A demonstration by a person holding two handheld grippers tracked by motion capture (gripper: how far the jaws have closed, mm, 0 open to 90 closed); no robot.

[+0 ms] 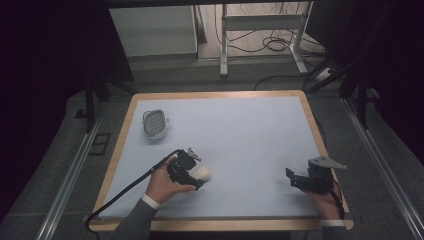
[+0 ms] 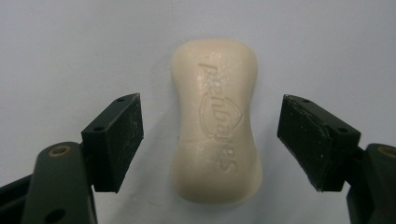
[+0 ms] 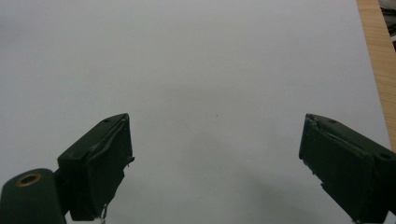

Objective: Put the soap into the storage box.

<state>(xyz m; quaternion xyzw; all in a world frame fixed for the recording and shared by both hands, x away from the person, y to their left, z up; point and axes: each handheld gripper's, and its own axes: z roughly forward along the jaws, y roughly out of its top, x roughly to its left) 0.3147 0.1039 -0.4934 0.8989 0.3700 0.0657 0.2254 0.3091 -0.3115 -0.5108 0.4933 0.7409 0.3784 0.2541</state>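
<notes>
Waxy embossed soap (image 2: 215, 121) on matt, wood-edged table (image 1: 250, 130).

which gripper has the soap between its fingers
The left gripper: the soap lies between its open fingers, untouched. The right gripper has bare table between its own.

A lab-style recording space: a wood-edged bench (image 1: 114, 165) with a pale mat stands on grey carpet, dark curtains (image 1: 45, 55) at the sides, loose cables (image 1: 272, 45) and a metal desk frame (image 1: 260, 30) behind.

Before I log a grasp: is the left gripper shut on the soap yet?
No, open. In the left gripper view the left gripper has its jaws either side of the soap, with bare mat showing between each and the bar.
</notes>
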